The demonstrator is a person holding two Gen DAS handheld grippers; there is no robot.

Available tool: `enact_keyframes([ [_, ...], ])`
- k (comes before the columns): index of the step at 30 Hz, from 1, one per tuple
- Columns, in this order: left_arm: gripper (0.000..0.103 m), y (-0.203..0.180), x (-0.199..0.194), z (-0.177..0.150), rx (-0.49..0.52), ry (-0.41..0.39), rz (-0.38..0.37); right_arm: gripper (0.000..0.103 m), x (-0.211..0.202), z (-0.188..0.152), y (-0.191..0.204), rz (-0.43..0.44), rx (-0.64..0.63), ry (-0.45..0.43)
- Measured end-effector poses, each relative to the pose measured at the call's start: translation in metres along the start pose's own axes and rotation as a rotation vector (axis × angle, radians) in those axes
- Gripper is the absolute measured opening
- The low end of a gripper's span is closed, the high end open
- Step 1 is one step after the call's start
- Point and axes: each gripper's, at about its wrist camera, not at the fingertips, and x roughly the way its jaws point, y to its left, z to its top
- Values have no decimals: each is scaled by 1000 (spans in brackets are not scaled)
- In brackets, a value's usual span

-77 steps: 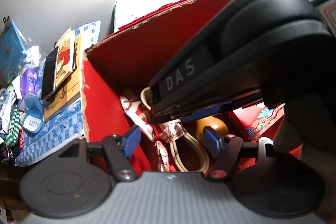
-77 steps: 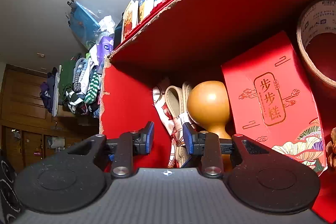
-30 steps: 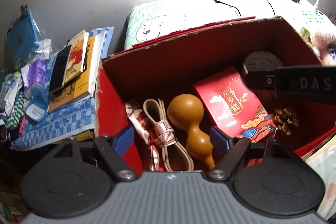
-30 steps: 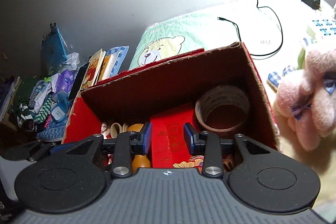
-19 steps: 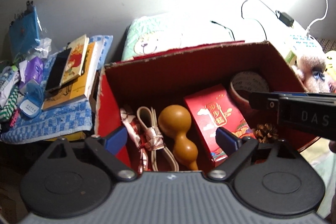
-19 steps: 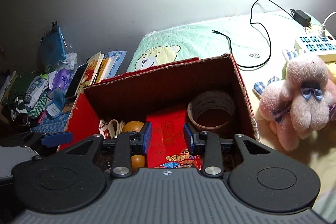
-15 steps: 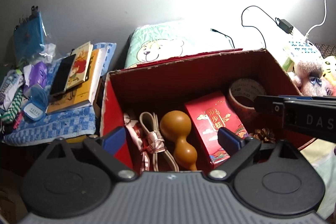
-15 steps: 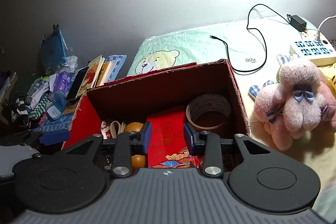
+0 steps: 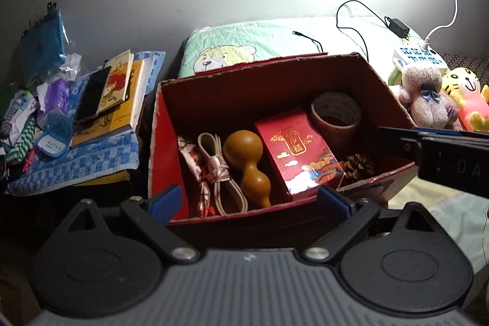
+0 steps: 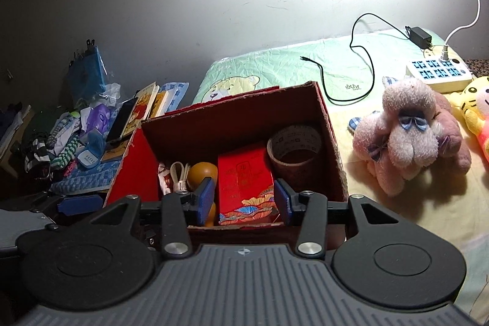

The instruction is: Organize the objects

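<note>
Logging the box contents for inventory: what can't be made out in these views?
- Brown pine cone: left view only; the red gift box hides it in the right view.
- Tape roll print: too small.
- Red cardboard box floor near the front wall: hidden.

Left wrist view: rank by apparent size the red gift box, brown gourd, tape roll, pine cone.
1. Red printed gift box
2. Brown double-bulbed gourd, roll of brown packing tape: look alike; the tape lies farther back, so unranked
3. Small brown pine cone
</note>
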Motion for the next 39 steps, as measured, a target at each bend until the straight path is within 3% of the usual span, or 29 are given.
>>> enact_keyframes([
  [18, 99, 3, 29, -43, -91, 283, 43, 46, 6, -47, -3, -36, 49, 237],
  [28, 99, 4, 26, -41, -106, 277, 78, 47, 10, -48, 0, -38, 37, 285],
  [39, 99, 7, 11, -14, -75, 217, 104, 47, 6, -25, 7, 3, 23, 258],
])
